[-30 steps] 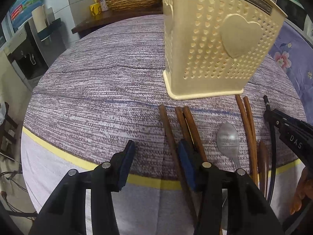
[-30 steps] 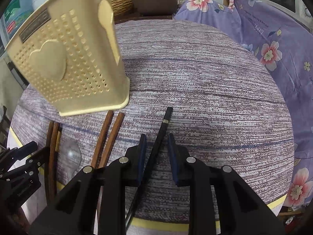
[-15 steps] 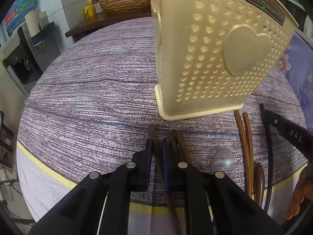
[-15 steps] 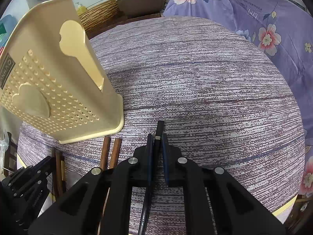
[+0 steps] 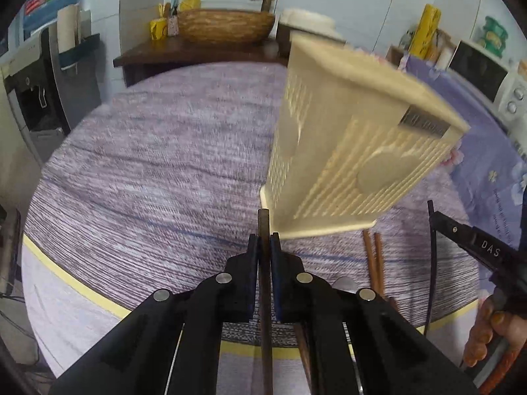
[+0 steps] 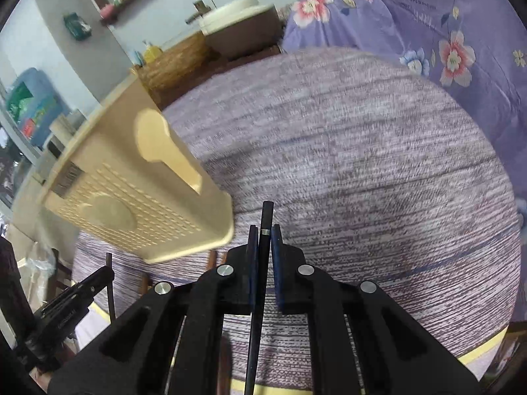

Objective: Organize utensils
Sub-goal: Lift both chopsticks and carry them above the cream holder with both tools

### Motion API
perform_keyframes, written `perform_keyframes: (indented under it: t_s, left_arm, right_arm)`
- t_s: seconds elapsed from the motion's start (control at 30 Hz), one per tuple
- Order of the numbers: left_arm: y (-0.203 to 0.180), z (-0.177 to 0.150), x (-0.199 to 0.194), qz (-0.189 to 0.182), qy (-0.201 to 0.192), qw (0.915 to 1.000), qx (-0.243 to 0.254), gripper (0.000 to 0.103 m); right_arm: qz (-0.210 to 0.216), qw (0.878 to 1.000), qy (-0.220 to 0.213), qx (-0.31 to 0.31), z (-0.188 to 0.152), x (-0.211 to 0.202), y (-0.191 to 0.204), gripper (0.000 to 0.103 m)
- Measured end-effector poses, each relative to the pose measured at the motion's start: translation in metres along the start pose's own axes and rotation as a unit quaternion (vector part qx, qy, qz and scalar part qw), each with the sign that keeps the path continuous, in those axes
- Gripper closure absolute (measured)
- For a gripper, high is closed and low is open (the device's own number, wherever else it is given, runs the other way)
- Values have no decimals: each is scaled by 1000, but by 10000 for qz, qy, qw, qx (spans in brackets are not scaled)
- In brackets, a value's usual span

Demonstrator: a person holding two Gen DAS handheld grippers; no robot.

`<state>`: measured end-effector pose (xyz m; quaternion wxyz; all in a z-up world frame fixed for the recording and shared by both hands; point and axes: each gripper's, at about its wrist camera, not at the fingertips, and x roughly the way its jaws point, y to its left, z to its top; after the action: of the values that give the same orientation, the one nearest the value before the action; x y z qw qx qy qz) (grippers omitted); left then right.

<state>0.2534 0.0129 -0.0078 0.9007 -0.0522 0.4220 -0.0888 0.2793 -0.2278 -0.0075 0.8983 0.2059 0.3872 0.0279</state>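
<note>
The left gripper (image 5: pixel 264 242) fills the lower centre of its frame, jaws clamped on a thin stick. The right gripper (image 6: pixel 264 235) likewise, pinched shut. A hand (image 5: pixel 494 332) grips at lower right.

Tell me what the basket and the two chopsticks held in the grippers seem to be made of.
Basket: likely molded plastic, cream, matte; rows of regular holes and raised hearts suggest it.
Brown chopstick in the left gripper: probably wood, dull brown, no shine.
Black chopstick in the right gripper: smooth black with a metal-looking ring; lacquered wood or plastic, unclear.
</note>
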Motion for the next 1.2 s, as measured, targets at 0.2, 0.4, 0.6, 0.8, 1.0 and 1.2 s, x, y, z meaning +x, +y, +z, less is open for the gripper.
perform_keyframes:
  t_s: [0.2,0.4,0.6,0.8,1.0,1.2]
  left_arm:
    - [0,18,-58,-157,-675,9976,81,94]
    - [18,37,-97,-234,-1195,9925,-79,95]
    - [26,44,-105,-172,-1409,9898,-77,95]
    - [27,45,-107,-186,-1454,9891,-107,95]
    - [27,56,-126,-249,-1628,9863,-64,95]
    - [19,97,-177,-225,-2258,9739,36,95]
  right_arm:
    - [381,9956,-673,-520,12,-62,18,95]
    - [646,9889,-1100,-757,22,-114,24,95]
    - [714,9874,-1139,-836,24,-128,28,95]
    - [652,9871,-1152,-900,26,-128,29,95]
    - [604,9834,-1331,-1075,40,-141,33,95]
    - [344,9698,-1906,-1484,87,-173,64,95]
